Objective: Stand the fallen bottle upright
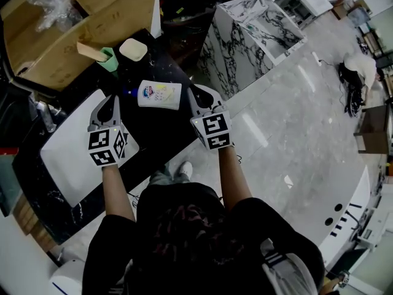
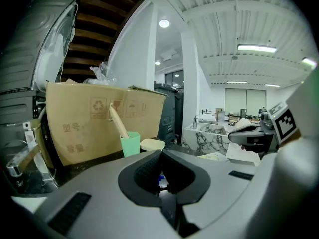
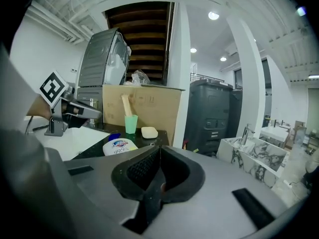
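Nearest the bottom of the head view, both forearms reach up the frame. The left hand-held gripper [image 2: 161, 151] has its jaws pressed together with nothing between them. In its own view the gripper body blocks most of the tabletop [image 1: 153, 128], so only a speck of blue shows through the notch behind the pads. The right hand-held gripper [image 3: 160, 147] is likewise closed on nothing. Its body cuts off the lower half of its view.

Between the two gripper tips and just above them in the head view, the bottle [image 1: 161, 94] lies on its side on the black tabletop, touching neither gripper. Its blue cap [image 1: 129, 93] points to the frame's left. The label print is too small to read. A white panel [image 1: 64, 155] lies under the left hand-held gripper, lower left of the bottle.

Farther up the frame stands a green cup [image 1: 108, 59] with a pale wooden stick [image 1: 91, 51] leaning out of it; what the stick is cannot be told. Just right of the cup sits a cream-coloured piece [image 1: 133, 49], dish or lid unclear. Behind both, a cardboard box [image 1: 92, 26] fills the upper left, cut off by the frame edge, with crumpled clear plastic [image 1: 52, 5] inside it. To the right of the tabletop a marble-patterned block [image 1: 252, 35] stands on the pale glossy floor [image 1: 295, 128].
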Demonstrator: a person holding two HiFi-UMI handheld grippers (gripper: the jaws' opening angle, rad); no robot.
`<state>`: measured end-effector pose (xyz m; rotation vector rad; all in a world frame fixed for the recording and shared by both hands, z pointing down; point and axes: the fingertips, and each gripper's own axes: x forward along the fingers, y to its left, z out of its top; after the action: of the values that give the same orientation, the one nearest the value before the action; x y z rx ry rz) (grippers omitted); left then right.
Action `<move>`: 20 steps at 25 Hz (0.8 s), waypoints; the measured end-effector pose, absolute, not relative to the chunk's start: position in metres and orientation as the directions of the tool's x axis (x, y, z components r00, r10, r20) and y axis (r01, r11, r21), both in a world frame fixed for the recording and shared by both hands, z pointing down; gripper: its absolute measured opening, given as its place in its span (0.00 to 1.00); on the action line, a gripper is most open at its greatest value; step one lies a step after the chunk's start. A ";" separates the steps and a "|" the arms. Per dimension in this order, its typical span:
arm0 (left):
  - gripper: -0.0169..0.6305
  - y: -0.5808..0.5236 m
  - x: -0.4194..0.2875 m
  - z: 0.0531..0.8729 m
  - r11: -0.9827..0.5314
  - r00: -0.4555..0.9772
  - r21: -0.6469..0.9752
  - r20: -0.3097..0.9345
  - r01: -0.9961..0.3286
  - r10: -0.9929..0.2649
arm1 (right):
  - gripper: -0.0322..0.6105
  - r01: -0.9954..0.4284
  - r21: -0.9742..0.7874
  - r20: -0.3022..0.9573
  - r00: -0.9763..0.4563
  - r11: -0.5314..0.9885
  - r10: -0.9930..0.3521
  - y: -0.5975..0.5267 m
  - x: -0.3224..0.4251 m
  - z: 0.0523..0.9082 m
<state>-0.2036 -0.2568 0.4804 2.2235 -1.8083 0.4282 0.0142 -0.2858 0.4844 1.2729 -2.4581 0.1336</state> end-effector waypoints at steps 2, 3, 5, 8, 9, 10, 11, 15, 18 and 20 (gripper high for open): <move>0.05 -0.265 -0.206 0.487 -0.206 0.196 0.015 0.380 -0.978 -0.904 | 0.08 -0.800 0.082 0.379 -0.526 0.594 -0.761 -0.292 0.008 0.490; 0.05 -0.268 -0.207 0.490 -0.208 0.199 0.021 0.386 -0.978 -0.901 | 0.08 -0.797 0.082 0.386 -0.529 0.599 -0.756 -0.295 0.004 0.492; 0.05 -0.274 -0.208 0.497 -0.211 0.207 0.033 0.396 -0.977 -0.895 | 0.08 -0.788 0.075 0.398 -0.538 0.611 -0.743 -0.300 -0.004 0.496; 0.05 -0.281 -0.208 0.506 -0.223 0.221 0.044 0.408 -0.974 -0.886 | 0.08 -0.776 0.063 0.415 -0.552 0.628 -0.723 -0.306 -0.016 0.502; 0.05 -0.283 -0.208 0.509 -0.225 0.225 0.050 0.413 -0.973 -0.883 | 0.08 -0.772 0.064 0.424 -0.552 0.632 -0.718 -0.307 -0.019 0.505; 0.05 -0.285 -0.209 0.512 -0.225 0.228 0.058 0.417 -0.973 -0.880 | 0.08 -0.768 0.067 0.434 -0.552 0.637 -0.712 -0.309 -0.021 0.508; 0.05 -0.287 -0.210 0.515 -0.224 0.230 0.065 0.420 -0.972 -0.878 | 0.08 -0.764 0.069 0.443 -0.552 0.641 -0.706 -0.310 -0.023 0.511; 0.05 -0.294 -0.211 0.529 -0.227 0.240 0.083 0.440 -0.970 -0.865 | 0.08 -0.756 0.067 0.472 -0.551 0.651 -0.689 -0.312 -0.028 0.522; 0.05 -0.298 -0.207 0.537 -0.237 0.258 0.103 0.449 -0.966 -0.855 | 0.08 -0.751 0.068 0.490 -0.548 0.657 -0.677 -0.311 -0.028 0.529; 0.05 -0.300 -0.203 0.542 -0.243 0.267 0.112 0.456 -0.963 -0.849 | 0.08 -0.752 0.062 0.492 -0.549 0.656 -0.676 -0.312 -0.028 0.531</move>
<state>-0.2034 -0.3004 0.5419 2.1766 -1.6479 0.4292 -0.0277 -0.3117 0.5307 1.1119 -2.3933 0.2132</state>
